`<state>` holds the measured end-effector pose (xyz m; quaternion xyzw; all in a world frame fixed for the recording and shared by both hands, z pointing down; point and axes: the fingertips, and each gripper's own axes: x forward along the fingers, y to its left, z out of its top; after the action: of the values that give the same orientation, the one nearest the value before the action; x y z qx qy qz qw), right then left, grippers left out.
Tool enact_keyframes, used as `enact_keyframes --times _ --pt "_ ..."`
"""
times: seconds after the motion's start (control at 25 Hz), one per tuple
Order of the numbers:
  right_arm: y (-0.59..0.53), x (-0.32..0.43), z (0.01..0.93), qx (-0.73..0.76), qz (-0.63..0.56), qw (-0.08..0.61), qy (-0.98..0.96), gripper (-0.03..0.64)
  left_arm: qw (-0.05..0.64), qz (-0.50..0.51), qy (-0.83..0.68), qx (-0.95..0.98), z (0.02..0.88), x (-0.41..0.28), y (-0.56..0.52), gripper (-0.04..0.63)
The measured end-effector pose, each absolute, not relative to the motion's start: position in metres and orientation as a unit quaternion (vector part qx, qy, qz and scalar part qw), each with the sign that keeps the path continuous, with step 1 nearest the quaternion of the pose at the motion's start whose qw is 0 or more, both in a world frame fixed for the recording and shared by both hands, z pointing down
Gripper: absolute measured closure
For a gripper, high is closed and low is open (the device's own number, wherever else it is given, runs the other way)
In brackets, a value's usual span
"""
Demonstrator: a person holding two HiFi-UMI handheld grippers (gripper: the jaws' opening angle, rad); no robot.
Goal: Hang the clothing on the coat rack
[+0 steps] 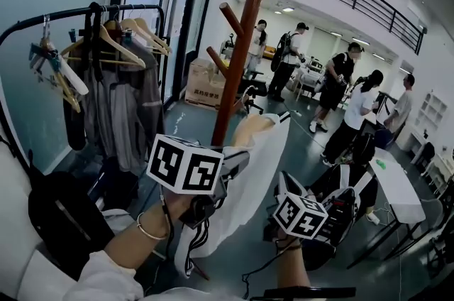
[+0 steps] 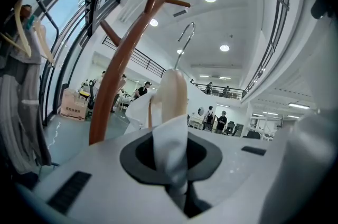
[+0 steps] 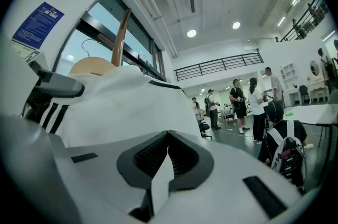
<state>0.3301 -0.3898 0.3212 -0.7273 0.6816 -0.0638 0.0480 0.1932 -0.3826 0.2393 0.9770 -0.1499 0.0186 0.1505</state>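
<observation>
A brown wooden coat rack [image 1: 241,44] with angled pegs stands straight ahead. In front of it I hold up a white garment [image 1: 252,172] on a wooden hanger. My left gripper [image 2: 170,160] is shut on a fold of the white fabric just below the hanger's pale wooden shoulder [image 2: 174,93]. The hanger's metal hook [image 2: 185,40] rises beside the coat rack [image 2: 124,64]. My right gripper [image 3: 165,164] is shut on a thin fold of the same white garment [image 3: 127,106], which has black stripes at its left edge. Both gripper tips are hidden by cloth in the head view.
A black clothes rail [image 1: 106,8] with wooden hangers and grey clothing stands at the left. A cardboard box [image 1: 206,83] sits behind the rack. Several people [image 1: 340,83] stand at the back right by a white table [image 1: 397,186]. A black backpack [image 1: 344,196] lies lower right.
</observation>
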Motion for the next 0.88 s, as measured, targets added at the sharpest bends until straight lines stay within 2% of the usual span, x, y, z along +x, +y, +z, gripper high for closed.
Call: enact_keyframes --times 0.88 --pt "-0.399 0.322 0.285 -0.71 -0.044 0.044 0.701 0.594 0.105 -0.005 -0.186 0.977 0.18 0.182 -0.397 0.555"
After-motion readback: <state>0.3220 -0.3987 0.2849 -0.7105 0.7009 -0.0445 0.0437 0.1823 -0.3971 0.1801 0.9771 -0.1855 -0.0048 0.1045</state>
